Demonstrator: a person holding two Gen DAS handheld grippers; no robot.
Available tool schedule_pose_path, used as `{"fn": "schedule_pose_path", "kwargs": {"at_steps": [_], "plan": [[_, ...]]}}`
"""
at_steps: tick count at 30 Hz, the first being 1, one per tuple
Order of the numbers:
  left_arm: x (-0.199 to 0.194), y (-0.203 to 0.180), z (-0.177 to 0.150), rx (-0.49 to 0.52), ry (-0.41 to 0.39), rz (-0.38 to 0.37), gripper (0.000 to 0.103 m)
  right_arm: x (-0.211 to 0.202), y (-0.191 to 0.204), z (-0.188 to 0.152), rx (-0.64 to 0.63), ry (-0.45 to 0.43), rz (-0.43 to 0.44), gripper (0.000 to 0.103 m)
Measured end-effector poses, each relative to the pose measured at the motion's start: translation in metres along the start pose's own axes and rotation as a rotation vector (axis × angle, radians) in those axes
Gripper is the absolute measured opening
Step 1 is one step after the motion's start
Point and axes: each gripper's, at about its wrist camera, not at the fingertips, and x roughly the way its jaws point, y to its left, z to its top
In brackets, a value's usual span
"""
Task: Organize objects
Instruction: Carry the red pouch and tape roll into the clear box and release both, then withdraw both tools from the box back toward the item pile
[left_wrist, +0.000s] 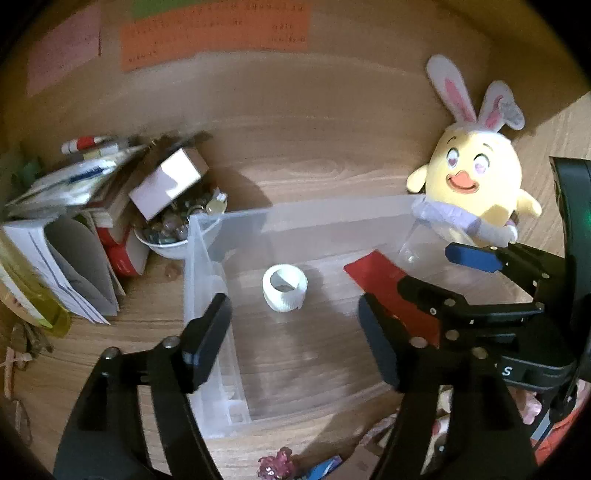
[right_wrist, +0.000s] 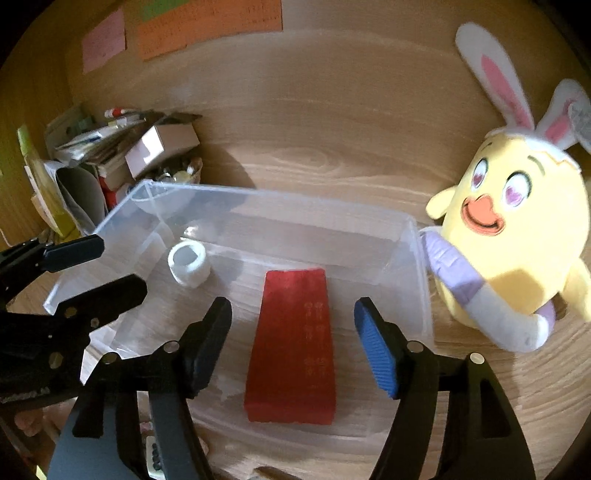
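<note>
A clear plastic bin stands on the wooden desk. Inside it lie a white tape roll and a red flat box. My left gripper is open and empty above the bin, over the space in front of the roll. My right gripper is open and empty, its fingers on either side of the red box and above it. The right gripper shows in the left wrist view, the left one in the right wrist view.
A yellow chick plush with bunny ears leans at the bin's right end. Left of the bin are a bowl of small items, a small cardboard box and piled books and papers. Small toys lie at the desk's near edge.
</note>
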Motion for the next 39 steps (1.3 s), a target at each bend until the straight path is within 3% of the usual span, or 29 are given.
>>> {"fn": "schedule_pose_path", "kwargs": {"at_steps": [6, 11, 18, 28, 39], "plan": [[-0.031, 0.000, 0.003, 0.010, -0.059, -0.028, 0.089, -0.038, 0.006, -0.001, -0.021, -0.080, -0.043, 0.082], [-0.059, 0.001, -0.002, 0.021, -0.108, -0.019, 0.095, -0.070, 0.017, -0.008, -0.042, -0.138, -0.079, 0.085], [-0.084, 0.004, -0.014, 0.033, -0.126, -0.022, 0.097, -0.100, 0.020, -0.024, -0.007, -0.174, -0.044, 0.087], [-0.091, 0.026, -0.044, -0.003, -0.068, -0.018, 0.098, -0.112, 0.019, -0.058, 0.017, -0.156, -0.082, 0.088], [-0.092, 0.047, -0.087, -0.023, 0.004, 0.037, 0.098, -0.101, -0.001, -0.101, 0.132, -0.045, -0.101, 0.089]]}}
